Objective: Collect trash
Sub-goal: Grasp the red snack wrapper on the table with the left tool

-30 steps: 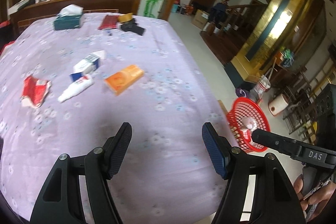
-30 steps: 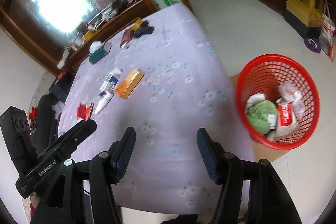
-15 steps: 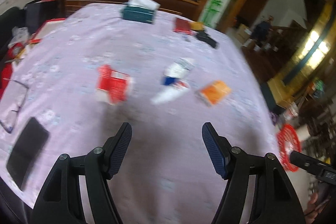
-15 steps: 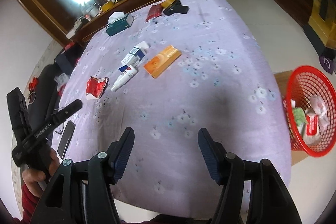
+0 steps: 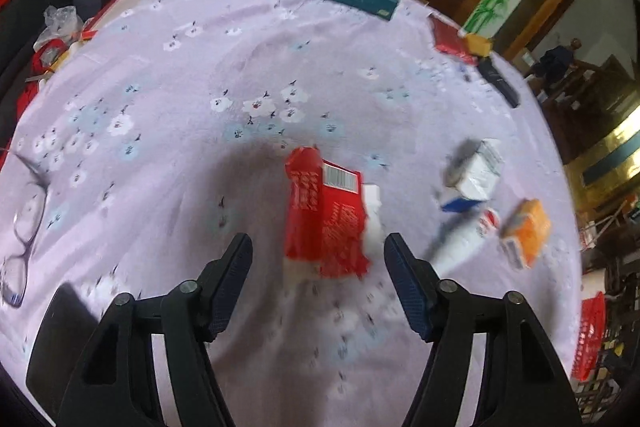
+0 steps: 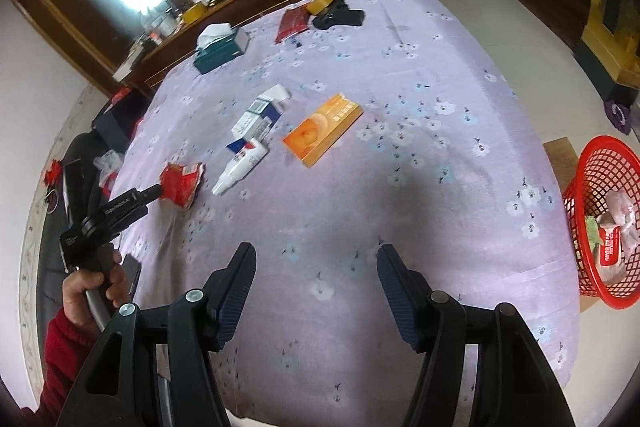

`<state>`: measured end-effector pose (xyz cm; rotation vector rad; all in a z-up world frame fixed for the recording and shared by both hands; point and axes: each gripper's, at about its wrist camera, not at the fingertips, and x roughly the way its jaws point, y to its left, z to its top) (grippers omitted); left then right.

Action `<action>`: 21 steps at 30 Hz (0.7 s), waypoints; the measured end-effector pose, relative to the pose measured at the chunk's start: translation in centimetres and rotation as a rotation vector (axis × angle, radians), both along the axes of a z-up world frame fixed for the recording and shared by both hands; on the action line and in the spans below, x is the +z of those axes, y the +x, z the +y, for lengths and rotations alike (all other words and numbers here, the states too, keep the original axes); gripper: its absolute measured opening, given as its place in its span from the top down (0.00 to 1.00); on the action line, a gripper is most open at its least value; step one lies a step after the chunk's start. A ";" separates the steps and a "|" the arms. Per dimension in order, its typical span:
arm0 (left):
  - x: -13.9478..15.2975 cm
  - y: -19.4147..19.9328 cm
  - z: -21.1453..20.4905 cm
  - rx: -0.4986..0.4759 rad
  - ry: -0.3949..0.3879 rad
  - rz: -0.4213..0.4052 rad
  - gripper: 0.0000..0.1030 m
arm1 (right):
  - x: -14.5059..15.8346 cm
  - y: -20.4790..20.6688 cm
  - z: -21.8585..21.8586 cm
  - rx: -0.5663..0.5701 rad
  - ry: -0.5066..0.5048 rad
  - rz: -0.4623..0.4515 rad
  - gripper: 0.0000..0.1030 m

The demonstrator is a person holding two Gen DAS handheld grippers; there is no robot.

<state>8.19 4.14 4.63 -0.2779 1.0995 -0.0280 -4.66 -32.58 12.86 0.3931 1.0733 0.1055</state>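
Crumpled red wrapper [image 5: 326,223] flat on the purple floral tablecloth [image 5: 240,75], left gripper [image 5: 318,259] spread wide, tips just short of it, right gripper [image 6: 312,273] agape, empty, red basket [image 6: 600,223] beside table.

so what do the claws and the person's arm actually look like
Both claws are black plastic with two angled fingers, silver screws at the joints and dark blue ribbed pads. In the right wrist view the left claw is a slim black tool with small white lettering on its side and a pistol-style handle. The bare hand gripping it comes out of a red sleeve. No cables show.
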 end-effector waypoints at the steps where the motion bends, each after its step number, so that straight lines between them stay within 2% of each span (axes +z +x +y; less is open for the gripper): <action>1: -0.4 0.6 -0.1 -0.008 -0.009 0.010 0.48 | 0.0 0.2 -0.1 -0.008 0.000 0.001 0.35; 3: -1.3 1.6 -0.3 -0.027 -0.014 0.034 0.56 | 0.1 1.0 -0.3 -0.022 -0.004 0.005 0.35; 5: -1.9 2.1 -0.6 -0.044 -0.007 0.047 0.71 | 0.1 1.9 -0.3 -0.028 -0.003 0.011 0.35; 6: -2.2 2.2 -0.7 -0.048 -0.015 0.052 0.74 | 0.1 2.4 -0.3 -0.031 0.001 0.014 0.35; 7: -2.3 2.2 -0.7 -0.047 -0.022 0.053 0.82 | 0.1 3.0 -0.2 -0.036 0.003 0.017 0.35; 9: -2.4 2.0 -0.8 -0.057 -0.020 0.044 0.84 | -0.1 4.5 -0.1 -0.045 0.010 0.023 0.35; 13: -0.6 0.0 -1.1 -0.091 0.009 -0.036 0.85 | -1.6 8.0 0.1 -0.075 0.030 0.052 0.35; 16: 0.9 -1.7 -0.9 -0.104 0.009 -0.086 0.85 | -3.6 11.3 0.6 -0.088 0.015 0.100 0.35; 21: 2.9 -4.6 0.1 -0.114 0.014 -0.145 0.85 | -6.9 16.1 1.6 -0.143 0.049 0.171 0.35</action>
